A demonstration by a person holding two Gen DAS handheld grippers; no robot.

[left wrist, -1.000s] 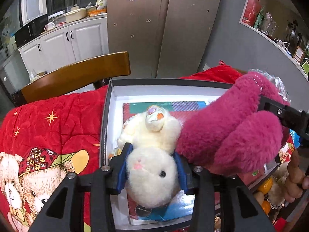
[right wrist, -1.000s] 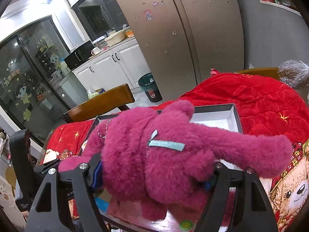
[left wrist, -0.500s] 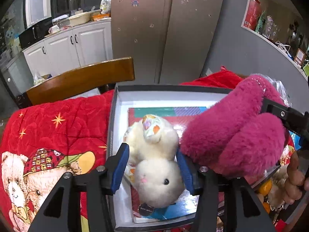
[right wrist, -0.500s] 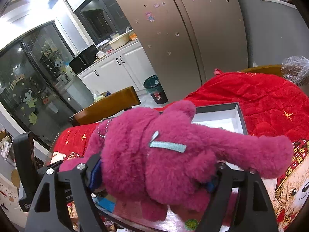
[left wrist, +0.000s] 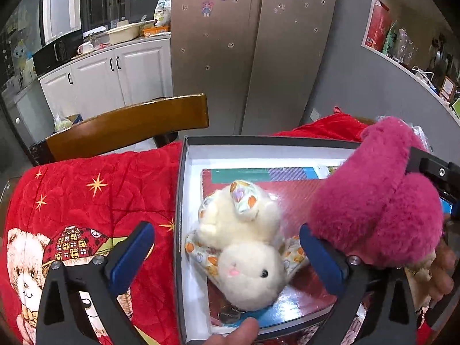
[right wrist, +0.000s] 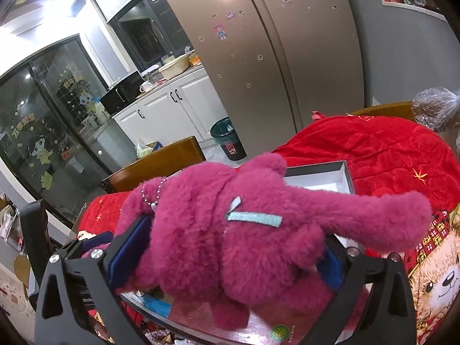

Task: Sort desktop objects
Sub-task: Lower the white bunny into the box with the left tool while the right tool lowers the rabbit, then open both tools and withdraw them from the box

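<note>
Spreading wide, left gripper (left wrist: 227, 254) has released the white plush (left wrist: 244, 247); right gripper (right wrist: 230, 254) still clamps pink plush (right wrist: 238, 235)

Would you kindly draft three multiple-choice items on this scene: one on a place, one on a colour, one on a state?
1. Where does the cream plush rabbit lie?
A. on the red tablecloth
B. inside the open box
C. on the chair

2. What colour is the plush toy in the right gripper?
A. magenta
B. yellow
C. grey

3. How does the left gripper stand?
A. shut on the rabbit
B. shut on nothing
C. open

Answers:
1 B, it rests on the coloured sheets within the box walls.
2 A, its fur is deep pink.
3 C, both blue pads stand apart from the rabbit.
</note>
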